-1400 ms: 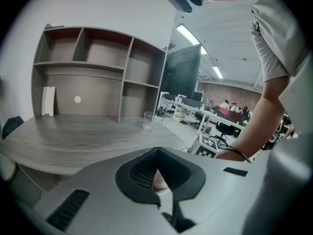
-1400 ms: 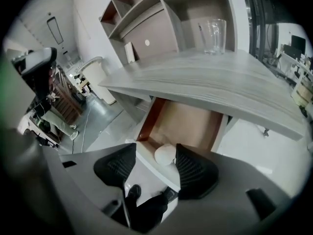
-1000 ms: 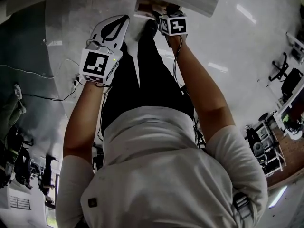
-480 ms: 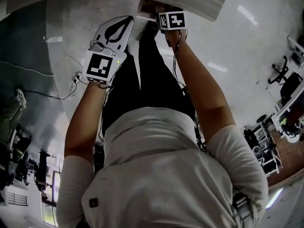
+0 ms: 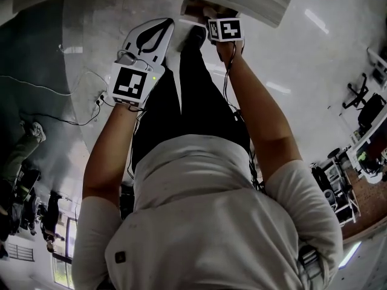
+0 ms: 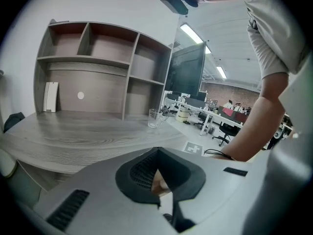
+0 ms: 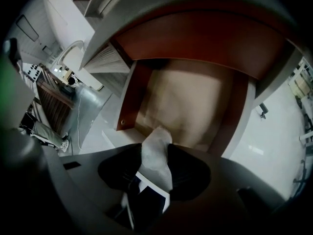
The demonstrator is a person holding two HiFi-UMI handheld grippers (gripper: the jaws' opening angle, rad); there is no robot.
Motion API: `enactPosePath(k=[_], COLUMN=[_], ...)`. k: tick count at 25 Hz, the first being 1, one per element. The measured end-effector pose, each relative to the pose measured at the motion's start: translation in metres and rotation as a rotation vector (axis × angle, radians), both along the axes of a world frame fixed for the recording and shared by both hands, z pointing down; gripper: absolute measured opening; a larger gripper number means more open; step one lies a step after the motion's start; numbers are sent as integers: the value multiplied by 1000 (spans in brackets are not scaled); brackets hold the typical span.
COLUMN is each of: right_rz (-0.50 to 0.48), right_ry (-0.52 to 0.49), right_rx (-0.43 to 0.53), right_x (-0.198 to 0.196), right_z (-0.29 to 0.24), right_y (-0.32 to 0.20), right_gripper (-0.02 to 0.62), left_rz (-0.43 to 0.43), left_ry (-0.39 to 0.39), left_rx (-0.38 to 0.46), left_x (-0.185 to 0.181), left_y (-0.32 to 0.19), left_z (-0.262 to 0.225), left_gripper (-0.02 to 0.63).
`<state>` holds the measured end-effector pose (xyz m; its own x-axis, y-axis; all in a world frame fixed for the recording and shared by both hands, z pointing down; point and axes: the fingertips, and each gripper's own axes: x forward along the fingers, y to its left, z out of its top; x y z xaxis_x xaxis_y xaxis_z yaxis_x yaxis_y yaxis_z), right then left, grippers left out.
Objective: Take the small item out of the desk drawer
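From the head view, the person stands close against the desk (image 5: 260, 2). The right gripper (image 5: 224, 29) reaches to the far side, under the desktop edge and over the open drawer (image 5: 195, 6). The left gripper (image 5: 158, 24) hangs to the left, over bare floor and apart from the drawer, probably parked out of the way. The left gripper view shows that gripper (image 6: 157, 152) with jaws together on nothing, level with the desk's near edge, a glass (image 6: 155, 118) far off. In the right gripper view, the right gripper (image 7: 155, 168) is clamped on the small white item (image 7: 157, 148), which pokes out beyond the jaw tips above the drawer's near rim. The drawer (image 7: 131, 99) looks otherwise bare. The desktop overhangs closely, so I judge the free path lies toward the person, not upward.
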<state>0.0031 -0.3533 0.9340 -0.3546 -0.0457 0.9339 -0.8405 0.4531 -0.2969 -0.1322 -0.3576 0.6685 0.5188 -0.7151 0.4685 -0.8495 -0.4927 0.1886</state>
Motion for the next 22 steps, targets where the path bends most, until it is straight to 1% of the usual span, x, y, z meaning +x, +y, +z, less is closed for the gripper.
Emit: enactPosePath(k=[4, 9, 12, 14, 17, 22], right_rz=[21, 22, 21, 31, 37, 37], right_ry=[-12, -35, -49, -73, -100, -161], right_rx=[32, 84, 103, 118, 177, 256], right_x=[-1, -11, -13, -13, -19, -34], right_z=[-19, -53, -76, -95, -131, -192], right_y=[-3, 7, 22, 29, 27, 39], right_gripper=[178, 178, 178, 178, 178, 178], left_rz=[-9, 1, 6, 20, 44, 54], left_ry=[-18, -21, -22, -35, -59, -84], left_rx=[1, 19, 21, 31, 68, 99], left_x=[-7, -13, -16, -17, -28, -49], left_y=[2, 17, 33, 42, 46, 63], left_z=[-8, -29, -44, -56, -76, -108], left_gripper=[15, 15, 15, 15, 15, 15])
